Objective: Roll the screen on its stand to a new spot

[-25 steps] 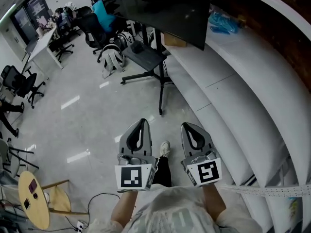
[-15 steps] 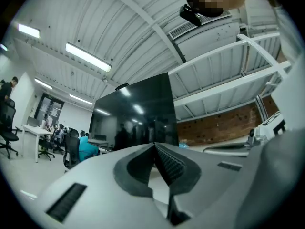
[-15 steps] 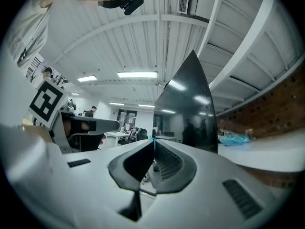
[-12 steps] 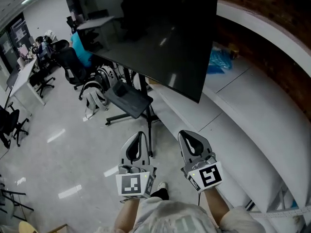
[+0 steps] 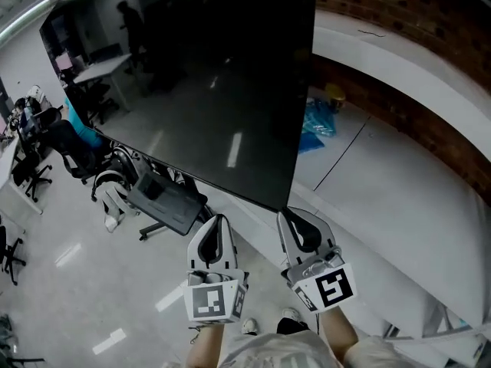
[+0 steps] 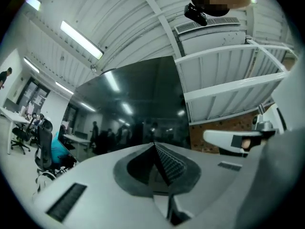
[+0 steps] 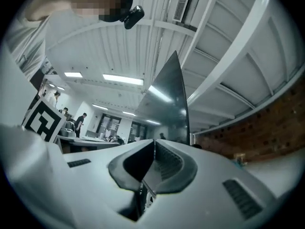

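Big dark screen (image 5: 199, 90) fills the upper left of head view, tilted; under it its stand (image 5: 151, 229) w/ a dark shelf (image 5: 165, 202), feet on the pale floor (image 5: 69, 282).

L claw (image 5: 218, 221) & R claw (image 5: 289, 218) sit side by side low in view, each pressed together, nothing pinched. Tips point at the screen's lower edge; R tip is just by the lower right corner – contact can't be told.

L gripper view: jaws meet in a line, screen face-on ahead, ceiling lights reflected in it; R gripper view: jaws likewise together, screen seen nearly edge-on.

Right of the screen a white curved ledge (image 5: 383, 205) w/ a blue bag (image 5: 314, 117) on it; brick wall (image 5: 414, 21) above. Office chairs (image 5: 31, 167) far left; a shoe (image 5: 249, 326) on the floor below the claws.
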